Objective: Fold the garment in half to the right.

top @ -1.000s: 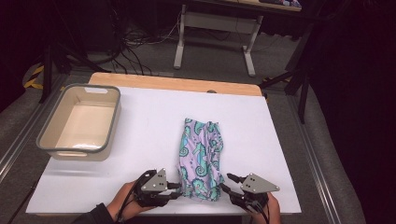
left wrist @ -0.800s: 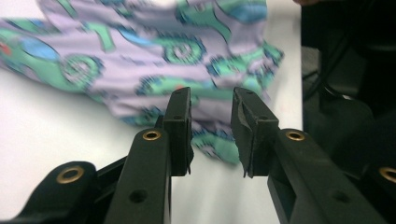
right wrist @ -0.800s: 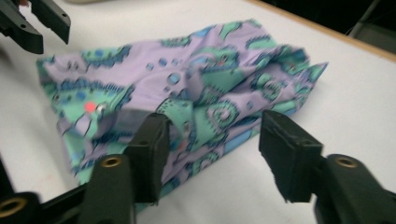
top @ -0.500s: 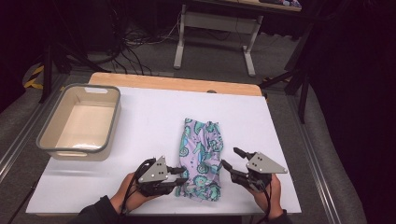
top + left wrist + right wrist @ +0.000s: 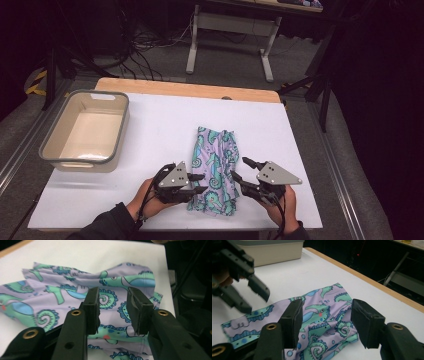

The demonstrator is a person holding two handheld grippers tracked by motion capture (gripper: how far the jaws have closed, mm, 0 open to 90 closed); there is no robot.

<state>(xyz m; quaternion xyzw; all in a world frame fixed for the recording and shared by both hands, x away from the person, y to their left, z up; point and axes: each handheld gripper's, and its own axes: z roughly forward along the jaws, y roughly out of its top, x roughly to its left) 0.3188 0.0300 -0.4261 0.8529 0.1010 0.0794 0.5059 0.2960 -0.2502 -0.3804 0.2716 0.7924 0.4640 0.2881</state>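
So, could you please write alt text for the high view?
A folded seahorse-print cloth lies on a white table, with a hand-held tool on either side: the left tool and right tool, both open and not gripping it. An empty grey bin sits far left.

The high view looked forward and down over the whole table (image 5: 150, 115). Both gripper views sat low and close, facing the cloth (image 5: 62, 297) from opposite sides; all three shared it.
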